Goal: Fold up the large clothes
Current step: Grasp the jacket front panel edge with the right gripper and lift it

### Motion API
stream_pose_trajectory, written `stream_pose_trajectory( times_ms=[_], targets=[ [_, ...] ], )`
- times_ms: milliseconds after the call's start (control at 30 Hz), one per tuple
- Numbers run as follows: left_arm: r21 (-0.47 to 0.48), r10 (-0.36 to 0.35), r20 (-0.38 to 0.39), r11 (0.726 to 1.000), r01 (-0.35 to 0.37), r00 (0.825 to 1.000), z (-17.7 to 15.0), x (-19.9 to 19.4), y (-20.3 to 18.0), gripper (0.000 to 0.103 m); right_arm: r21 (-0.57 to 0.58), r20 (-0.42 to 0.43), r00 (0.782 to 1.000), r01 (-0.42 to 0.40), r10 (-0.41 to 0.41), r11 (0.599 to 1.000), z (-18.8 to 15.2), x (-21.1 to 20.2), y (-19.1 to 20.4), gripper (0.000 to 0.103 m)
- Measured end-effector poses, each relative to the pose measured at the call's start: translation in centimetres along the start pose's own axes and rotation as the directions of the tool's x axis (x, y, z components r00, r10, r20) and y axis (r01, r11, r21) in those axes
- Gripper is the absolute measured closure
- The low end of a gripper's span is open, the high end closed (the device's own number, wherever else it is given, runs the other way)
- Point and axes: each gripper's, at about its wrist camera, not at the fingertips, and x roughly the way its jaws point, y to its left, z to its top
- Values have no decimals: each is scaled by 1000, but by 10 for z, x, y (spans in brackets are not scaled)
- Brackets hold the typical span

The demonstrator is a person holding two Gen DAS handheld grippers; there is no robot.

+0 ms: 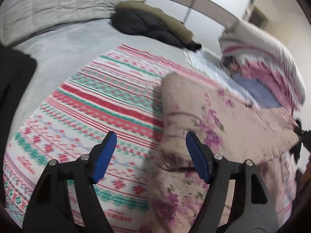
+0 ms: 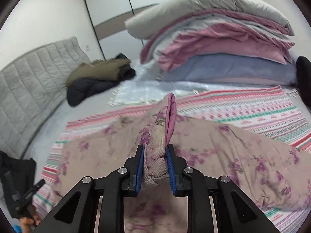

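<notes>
A pink floral padded garment (image 1: 204, 116) lies across a striped pink, red and green blanket (image 1: 93, 104) on the bed. My left gripper (image 1: 150, 145) is open and empty, hovering over the blanket at the garment's left edge. My right gripper (image 2: 155, 155) is shut on a bunched fold of the floral garment (image 2: 157, 145), lifting it off the blanket (image 2: 252, 112). The rest of the garment spreads to both sides below the right gripper. The right gripper also shows at the far right edge of the left wrist view (image 1: 301, 136).
A stack of folded quilts and pillows (image 2: 223, 44) stands at the far side of the bed. A black and olive jacket pile (image 2: 97, 79) lies near the grey padded headboard (image 2: 29, 89). Dark clothing (image 2: 15, 176) hangs at the left edge.
</notes>
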Motion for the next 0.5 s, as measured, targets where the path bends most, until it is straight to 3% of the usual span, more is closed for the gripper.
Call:
stream_pose_trajectory(
  times_ms=[133, 233, 367, 500],
  targets=[
    [120, 113, -59, 987, -106, 992, -15, 25, -19, 30, -55, -147, 985, 86, -93, 995, -35, 50, -21, 81],
    [127, 136, -76, 984, -125, 988, -20, 34, -18, 28, -70, -235, 963, 122, -135, 990, -77, 87, -42, 79],
    [103, 126, -85, 988, -117, 988, -19, 30, -13, 25, -69, -183, 975, 113, -124, 991, -87, 82, -45, 77],
    [111, 134, -80, 986, -125, 988, -9, 11, -19, 19, -41, -192, 976, 96, -102, 995, -81, 59, -52, 59]
  ],
)
